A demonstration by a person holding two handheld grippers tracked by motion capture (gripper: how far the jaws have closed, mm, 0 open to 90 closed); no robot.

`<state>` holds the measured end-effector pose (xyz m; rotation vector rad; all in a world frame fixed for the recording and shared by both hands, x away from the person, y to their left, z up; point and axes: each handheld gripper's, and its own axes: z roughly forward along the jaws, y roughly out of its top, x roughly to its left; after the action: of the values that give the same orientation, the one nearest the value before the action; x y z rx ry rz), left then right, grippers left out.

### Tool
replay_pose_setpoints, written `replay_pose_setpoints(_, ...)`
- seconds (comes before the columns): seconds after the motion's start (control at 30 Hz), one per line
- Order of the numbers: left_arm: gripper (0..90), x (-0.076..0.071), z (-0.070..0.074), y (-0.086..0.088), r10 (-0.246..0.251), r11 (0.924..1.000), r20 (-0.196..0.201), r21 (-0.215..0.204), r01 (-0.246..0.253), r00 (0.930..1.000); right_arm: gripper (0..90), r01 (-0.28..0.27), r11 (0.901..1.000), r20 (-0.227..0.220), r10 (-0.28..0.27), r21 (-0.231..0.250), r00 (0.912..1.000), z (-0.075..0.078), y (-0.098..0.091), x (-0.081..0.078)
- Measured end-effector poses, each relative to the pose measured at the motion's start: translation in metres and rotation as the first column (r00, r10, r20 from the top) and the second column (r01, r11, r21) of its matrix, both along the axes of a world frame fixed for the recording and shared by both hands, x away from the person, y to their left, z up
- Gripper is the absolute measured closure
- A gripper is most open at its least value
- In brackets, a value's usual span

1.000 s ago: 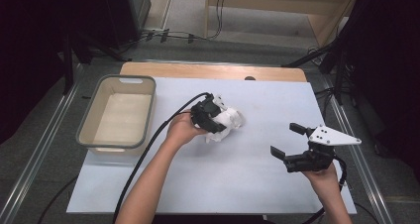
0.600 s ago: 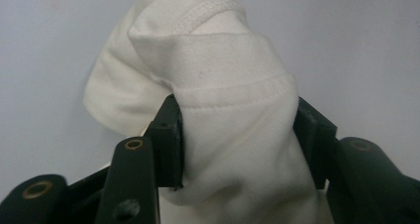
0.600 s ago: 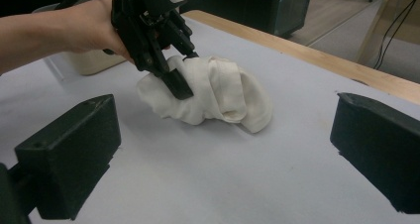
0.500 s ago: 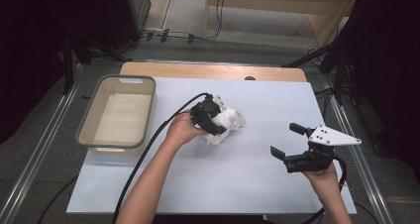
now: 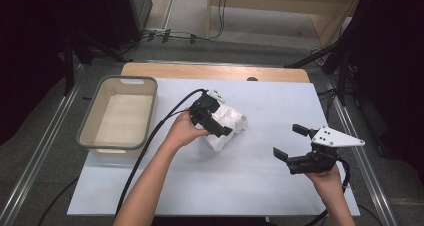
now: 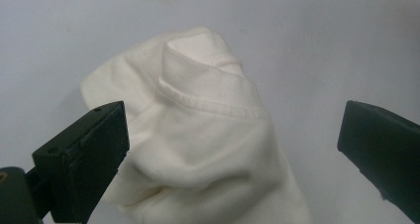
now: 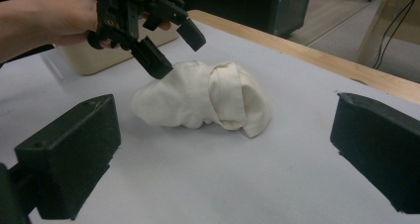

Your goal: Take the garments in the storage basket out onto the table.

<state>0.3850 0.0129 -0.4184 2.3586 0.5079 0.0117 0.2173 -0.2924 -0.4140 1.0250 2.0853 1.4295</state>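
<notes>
A soft, crumpled white cloth (image 5: 227, 126) is lying bunched mid-tabletop (image 5: 260, 186), hem seam showing; left gripper (image 5: 216, 117) jaws, just opening, are standing apart above it; right gripper (image 5: 292, 146) jaws are gaping, well apart

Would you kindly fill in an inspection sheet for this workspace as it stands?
Surface: pale table, wooden strip at the far edge.
Job's things: crumpled white cloth lying mid-table; beige bin at the left, nothing seen inside.
Clutter: nothing seen.
Grippers: left hand-held gripper over the cloth, jaws just opened, pads off it; right hand-held gripper open, apart.
Cables: black cable trailing from the left gripper.
Surroundings: dark stands, floor wiring.
</notes>
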Motion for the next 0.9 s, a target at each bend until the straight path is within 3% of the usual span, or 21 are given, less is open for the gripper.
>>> replay_pose_setpoints(0.17, 0.0, -0.005, 0.012, 0.011, 0.039, 0.9942, 0.025, -0.101, -0.037, 0.9989, 0.0, 0.005, 1.0000, 0.002, -0.005, 0.002, 1.0000, 0.000, -0.001, 0.000)
replay_pose_setpoints(0.4, 0.0, -0.012, 0.021, 0.035, 0.102, 0.9802, 0.055, -0.176, -0.091, 0.9933, 0.0, 0.012, 0.9999, 0.004, -0.012, 0.006, 0.9999, 0.000, -0.003, 0.000)
replay_pose_setpoints(0.57, 0.0, -0.022, 0.027, 0.049, 0.117, 0.9754, 0.087, -0.198, -0.098, 0.9894, 0.0, 0.019, 0.9998, 0.000, -0.019, 0.006, 0.9998, 0.000, -0.003, 0.000)
replay_pose_setpoints(0.7, 0.0, -0.033, 0.033, 0.061, 0.151, 0.9704, 0.122, -0.207, -0.124, 0.9809, 0.0, 0.024, 0.9997, 0.003, -0.024, 0.007, 0.9997, 0.000, -0.004, 0.000)
replay_pose_setpoints(0.9, 0.0, -0.048, 0.037, 0.083, 0.216, 0.9548, 0.176, -0.244, -0.170, 0.9604, 0.0, 0.032, 0.9995, -0.001, -0.032, 0.008, 0.9995, 0.000, -0.005, 0.000)
